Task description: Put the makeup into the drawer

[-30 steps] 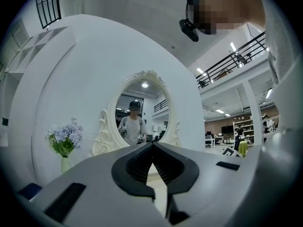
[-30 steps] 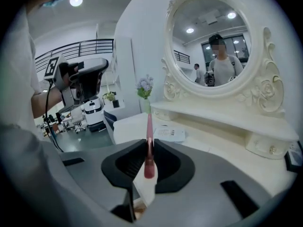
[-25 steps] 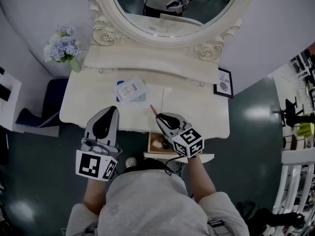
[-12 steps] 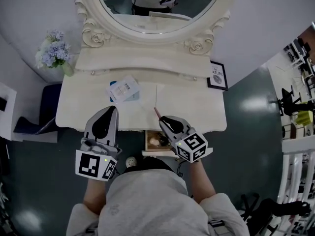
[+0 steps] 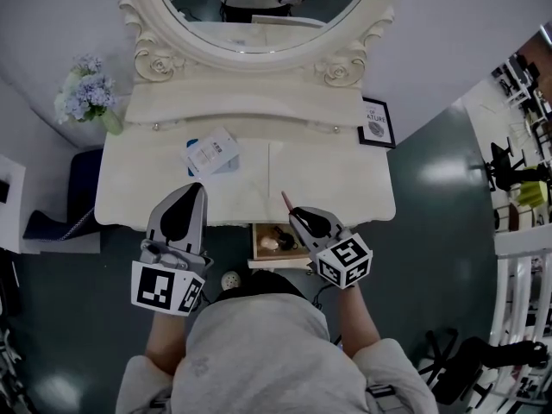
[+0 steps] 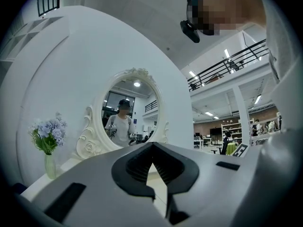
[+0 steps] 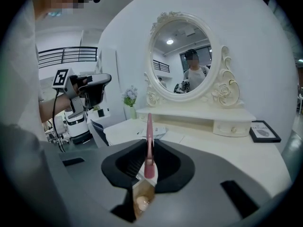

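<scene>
In the head view, the right gripper [image 5: 297, 213] was clamped on a slim pink makeup stick [image 5: 285, 200] that jutted forward past its tips, over the near edge of the vanity table [image 5: 336, 188]. The open drawer [image 5: 255, 244] lay just beneath and behind those tips, with a few small items already inside. The left gripper [image 5: 191, 190] hung beside it over the table edge, a flat packet [image 5: 211, 152] ahead of it. In the left gripper view, the jaws of the left gripper [image 6: 151, 151] met at their tips with nothing between them, and the mirror [image 6: 130, 112] stood beyond. In the right gripper view, the pads of the right gripper [image 7: 148, 143] pressed the pink makeup stick [image 7: 149, 126] from both sides, holding it upright, and the drawer's wooden inside [image 7: 141, 193] showed low through the gap under the jaws. The step looked like the carry to the drawer; next, the tips would probably need to draw back and dip over the opening before letting go.
</scene>
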`<control>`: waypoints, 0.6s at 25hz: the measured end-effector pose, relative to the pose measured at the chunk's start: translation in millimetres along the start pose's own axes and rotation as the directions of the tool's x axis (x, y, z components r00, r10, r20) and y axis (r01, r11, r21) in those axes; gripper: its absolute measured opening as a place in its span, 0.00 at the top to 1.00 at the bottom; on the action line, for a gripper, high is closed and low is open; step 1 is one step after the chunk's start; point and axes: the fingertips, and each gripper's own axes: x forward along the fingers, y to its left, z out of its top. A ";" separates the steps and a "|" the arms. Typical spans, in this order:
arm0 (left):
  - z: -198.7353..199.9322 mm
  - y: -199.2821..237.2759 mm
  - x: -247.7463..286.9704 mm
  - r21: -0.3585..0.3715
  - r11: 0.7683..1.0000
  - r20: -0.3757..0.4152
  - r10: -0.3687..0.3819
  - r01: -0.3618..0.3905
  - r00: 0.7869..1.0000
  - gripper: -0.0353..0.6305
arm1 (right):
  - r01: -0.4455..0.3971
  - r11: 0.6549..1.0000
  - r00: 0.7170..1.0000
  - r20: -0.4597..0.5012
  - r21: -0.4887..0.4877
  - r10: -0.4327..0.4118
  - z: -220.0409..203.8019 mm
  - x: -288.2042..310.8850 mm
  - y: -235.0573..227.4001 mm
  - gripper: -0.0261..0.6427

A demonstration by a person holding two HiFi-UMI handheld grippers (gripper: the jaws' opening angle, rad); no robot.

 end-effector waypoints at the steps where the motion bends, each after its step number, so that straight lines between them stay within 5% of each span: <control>1: -0.1 -1.0 0.1 0.000 1.000 -0.001 -0.004 0.004 1.000 0.93 | 0.005 1.000 1.000 -0.005 0.001 -0.005 -2.8 -1.5 -0.3 0.87; 15: -3.0 -7.8 2.8 -0.008 0.999 -0.007 -0.045 0.045 0.999 0.93 | 0.030 0.999 0.987 -0.158 -0.031 -0.035 -56.8 -5.1 0.2 0.87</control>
